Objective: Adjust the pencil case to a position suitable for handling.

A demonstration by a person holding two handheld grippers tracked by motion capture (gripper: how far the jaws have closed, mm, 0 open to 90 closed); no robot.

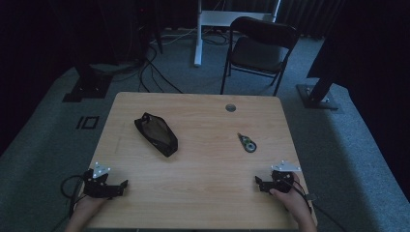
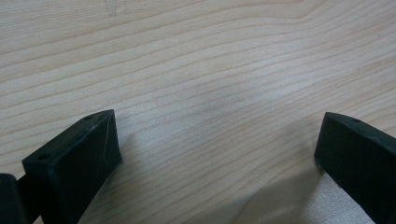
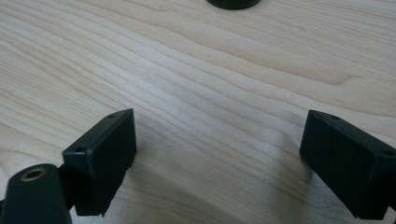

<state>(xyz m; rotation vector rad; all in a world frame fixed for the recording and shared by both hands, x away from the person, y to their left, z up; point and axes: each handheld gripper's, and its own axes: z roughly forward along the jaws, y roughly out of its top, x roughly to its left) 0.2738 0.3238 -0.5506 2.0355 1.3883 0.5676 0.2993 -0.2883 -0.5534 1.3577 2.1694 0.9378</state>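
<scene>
While both hands rest at the near edge of the wooden table (image 1: 203,193), left gripper (image 1: 123,185) and right gripper (image 1: 257,182) sit on it with jaws spread wide, nothing between them. Black pencil pouch (image 1: 156,134) lies left of centre, well apart from the left gripper. Small correction-tape dispenser (image 1: 247,143) lies right of centre, nearer the right gripper. No writing legible on either of the 2 items.

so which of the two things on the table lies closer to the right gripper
The small green-and-black correction tape dispenser, on the table's right half ahead of the right gripper. The black zipped pencil pouch lies left of centre, farther off.
</scene>
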